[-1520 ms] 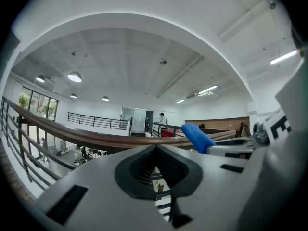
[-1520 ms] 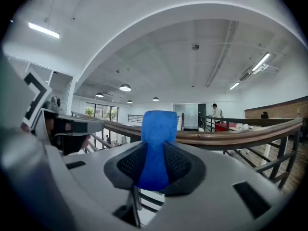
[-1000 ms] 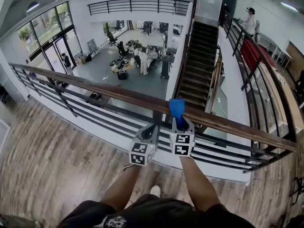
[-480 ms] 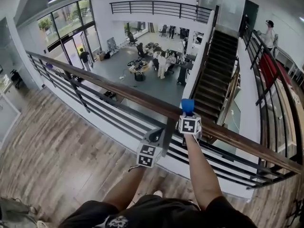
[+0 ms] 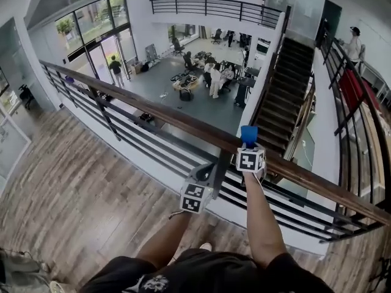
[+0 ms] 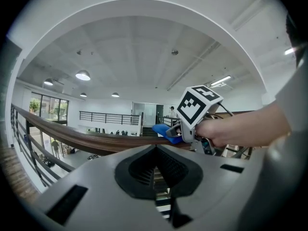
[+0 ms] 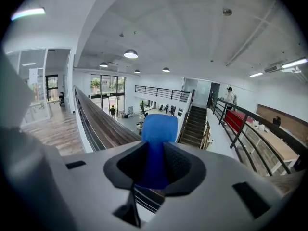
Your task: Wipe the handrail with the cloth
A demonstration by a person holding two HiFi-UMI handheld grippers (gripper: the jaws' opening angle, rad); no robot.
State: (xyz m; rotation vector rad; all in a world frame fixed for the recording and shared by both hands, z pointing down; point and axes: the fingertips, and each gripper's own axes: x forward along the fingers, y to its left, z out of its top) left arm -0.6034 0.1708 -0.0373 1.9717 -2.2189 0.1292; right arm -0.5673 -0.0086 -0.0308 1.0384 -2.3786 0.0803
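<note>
A: Right gripper [image 5: 249,149], state?
B: Its fingers [image 7: 180,165] are clamped on the blue cloth [image 5: 248,134]. In the right gripper view the cloth fills the gap between them and its free end stands up past the tips.

A: Cloth position against the handrail [image 5: 153,112]?
B: Head view: right of centre, at the point where the gripper meets the wooden rail. Left gripper view: the cloth appears to lie on the rail's top. Contact looks likely, but I cannot confirm it.

A: Left gripper [image 5: 201,171]?
B: Just below the rail, lower centre of the head view, in front of the black bars [image 5: 122,140]. Its fingers [image 6: 139,170] are drawn together to a thin slit with nothing between them. It is just beside the right gripper and not touching it.

A: Any labels or writing?
B: Only black-and-white square markers on the two cubes, one [image 5: 251,160] on the right gripper and one [image 5: 194,198] on the left. The right one also shows in the left gripper view, above the hand [image 6: 231,131] holding that gripper.

A: Surroundings?
B: The rail runs from upper left to lower right. A dark staircase [image 5: 278,84] is in the upper right, people [image 5: 214,78] stand on the lower level at top centre, and there is a wood-plank floor [image 5: 67,182] at left.
</note>
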